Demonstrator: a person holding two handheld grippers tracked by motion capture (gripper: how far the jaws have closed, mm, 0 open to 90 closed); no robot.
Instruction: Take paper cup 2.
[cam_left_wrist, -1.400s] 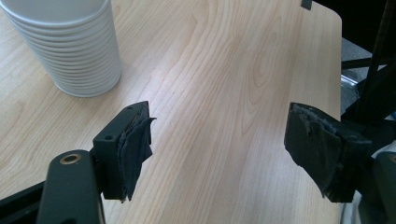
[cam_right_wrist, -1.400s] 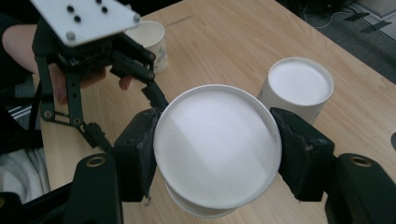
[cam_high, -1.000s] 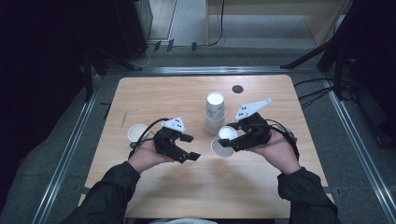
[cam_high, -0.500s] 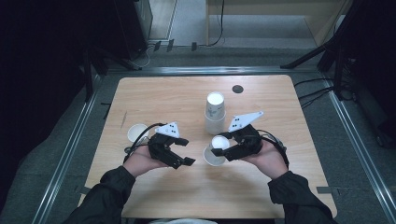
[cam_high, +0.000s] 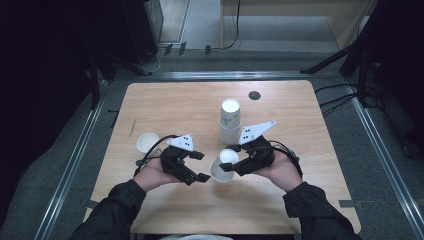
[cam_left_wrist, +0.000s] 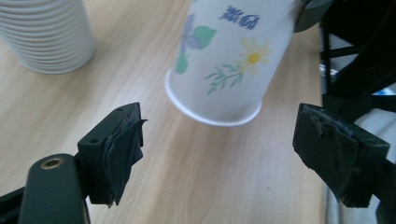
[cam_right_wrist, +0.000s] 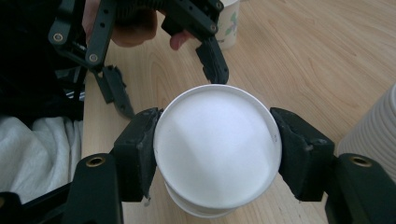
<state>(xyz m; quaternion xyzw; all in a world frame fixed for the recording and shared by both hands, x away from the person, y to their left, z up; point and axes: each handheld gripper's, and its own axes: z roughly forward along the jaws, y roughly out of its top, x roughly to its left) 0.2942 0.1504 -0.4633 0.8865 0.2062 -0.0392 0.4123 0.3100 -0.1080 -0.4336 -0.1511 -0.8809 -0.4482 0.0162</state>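
Cup split off, not yet set down.
Lone cup (cam_high: 147, 142) sits far left; left gripper (cam_high: 197, 166) jaws have just been opening, nothing between them; right gripper (cam_high: 226, 167) clamps tilted cup (cam_high: 223, 165) over table (cam_high: 300, 125); stack (cam_high: 230, 121) behind.

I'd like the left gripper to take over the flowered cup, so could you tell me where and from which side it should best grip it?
Grip the flowered cup on its side wall just behind the rim, probably from the open-mouth end. It hangs tilted, upside down, with the right gripper clamped across its base end, so the rim half stays free. The left gripper, jaws just opened and empty, already faces that rim.
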